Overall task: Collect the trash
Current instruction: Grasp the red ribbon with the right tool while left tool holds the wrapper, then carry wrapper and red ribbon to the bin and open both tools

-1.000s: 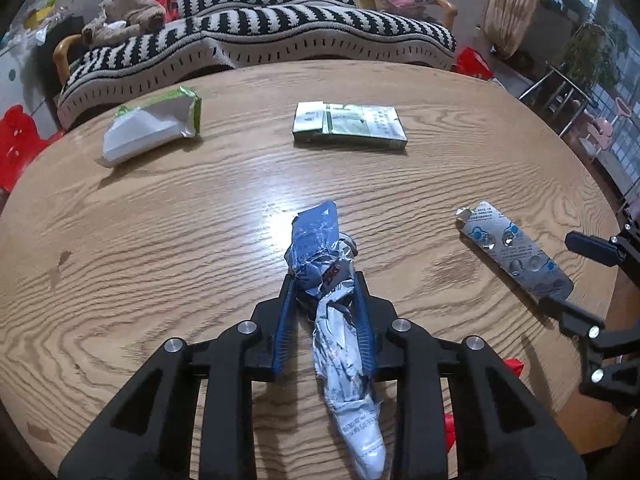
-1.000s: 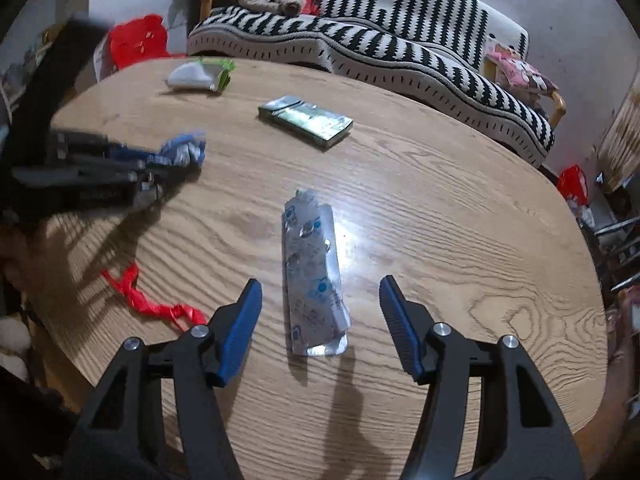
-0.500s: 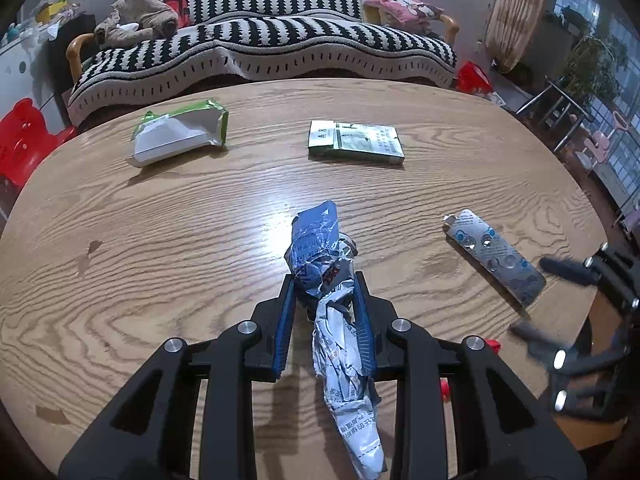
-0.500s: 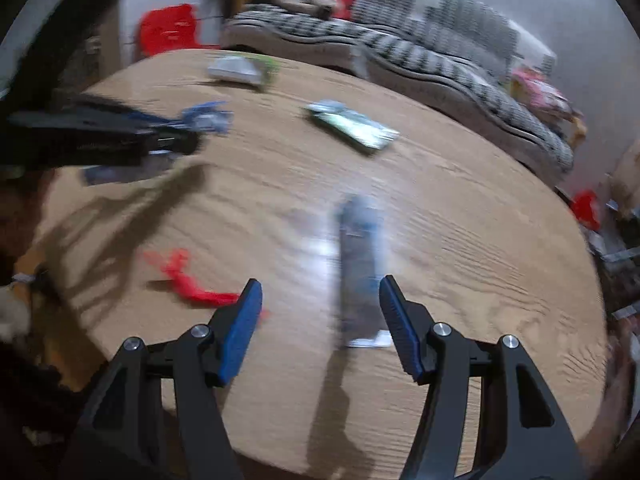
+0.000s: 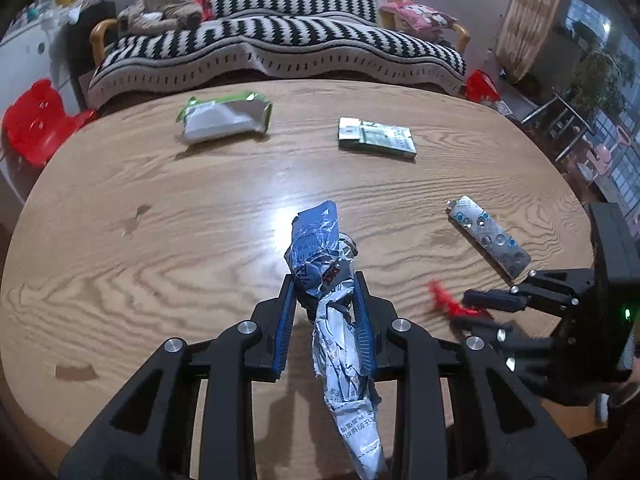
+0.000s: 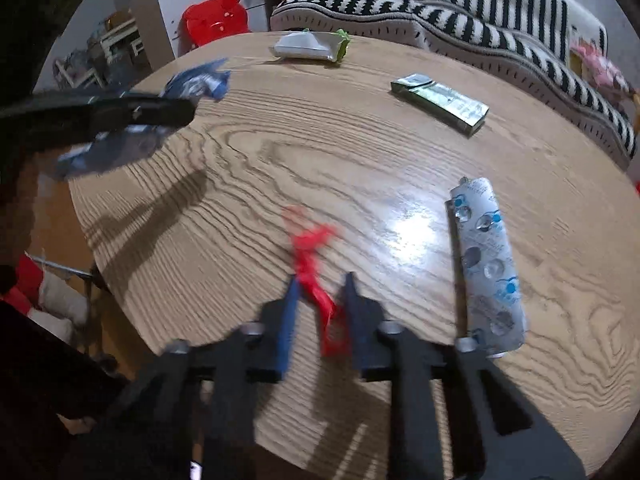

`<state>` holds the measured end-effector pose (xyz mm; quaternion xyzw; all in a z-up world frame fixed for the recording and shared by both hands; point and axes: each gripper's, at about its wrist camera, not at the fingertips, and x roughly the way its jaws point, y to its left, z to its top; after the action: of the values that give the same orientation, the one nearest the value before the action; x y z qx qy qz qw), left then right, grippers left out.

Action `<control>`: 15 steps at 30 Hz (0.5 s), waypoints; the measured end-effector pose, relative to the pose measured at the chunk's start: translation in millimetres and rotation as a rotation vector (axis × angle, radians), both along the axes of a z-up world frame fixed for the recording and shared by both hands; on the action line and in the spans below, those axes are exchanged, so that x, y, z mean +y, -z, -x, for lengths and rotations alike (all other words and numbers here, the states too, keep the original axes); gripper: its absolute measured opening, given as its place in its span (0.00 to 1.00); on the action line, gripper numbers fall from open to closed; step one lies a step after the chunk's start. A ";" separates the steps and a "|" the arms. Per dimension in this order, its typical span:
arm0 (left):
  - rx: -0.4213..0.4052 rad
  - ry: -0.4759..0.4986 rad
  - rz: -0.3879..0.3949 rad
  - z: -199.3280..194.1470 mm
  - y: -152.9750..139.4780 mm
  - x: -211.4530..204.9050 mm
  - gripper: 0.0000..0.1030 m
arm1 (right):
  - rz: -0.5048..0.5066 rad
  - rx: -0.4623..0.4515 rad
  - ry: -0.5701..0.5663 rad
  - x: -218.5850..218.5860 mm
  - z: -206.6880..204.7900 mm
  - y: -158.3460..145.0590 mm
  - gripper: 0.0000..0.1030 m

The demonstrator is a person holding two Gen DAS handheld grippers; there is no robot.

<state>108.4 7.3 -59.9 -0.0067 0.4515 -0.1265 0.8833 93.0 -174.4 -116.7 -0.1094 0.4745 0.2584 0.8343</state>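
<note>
Your left gripper grasps a crumpled wrapper; your right gripper is closing around the red scrap. Blister pack, box, and far pouch remain on the table.

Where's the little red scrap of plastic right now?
The red scrap lies on the wooden table near its front edge, between the closing jaws of the right gripper; the silver pill strip lies just to its right.

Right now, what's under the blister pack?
Only bare table shows around the blister pack, which lies flat. Whatever sits beneath it is covered.
</note>
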 end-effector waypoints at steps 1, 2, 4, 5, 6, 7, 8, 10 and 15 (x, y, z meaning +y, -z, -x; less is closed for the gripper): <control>0.003 -0.006 -0.004 3.2 -0.7 1.1 0.27 | 0.004 -0.003 0.006 2.6 1.9 0.0 0.11; 0.002 -0.010 -0.007 6.1 -1.6 1.7 0.27 | 0.010 -0.006 0.011 5.2 3.0 -0.9 0.11; -0.002 -0.013 -0.010 12.4 -3.6 1.3 0.27 | 0.012 -0.003 0.022 9.2 5.4 -3.7 0.10; -0.005 -0.014 -0.014 15.5 -4.3 0.5 0.27 | 0.016 -0.010 0.033 10.5 6.5 -6.6 0.10; -0.007 -0.013 -0.016 18.8 -4.5 -0.5 0.27 | 0.012 -0.015 0.045 10.6 9.9 -10.0 0.10; -0.004 -0.009 -0.016 22.4 -4.1 -2.7 0.27 | 0.004 -0.023 0.064 9.6 11.2 -14.7 0.10; -0.004 -0.007 -0.020 24.9 -3.5 -4.3 0.27 | -0.008 -0.030 0.080 8.0 13.2 -20.1 0.10; -0.002 -0.002 -0.031 30.7 -2.3 -7.8 0.27 | -0.037 -0.040 0.106 4.6 18.5 -30.8 0.10; -0.005 0.019 -0.042 42.1 -0.9 -14.3 0.27 | -0.067 -0.072 0.129 -0.7 32.7 -50.5 0.10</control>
<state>66.3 -7.0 -59.0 0.0165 0.4517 -0.1251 0.8832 60.3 -175.1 -66.2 -0.0601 0.4415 0.2159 0.8688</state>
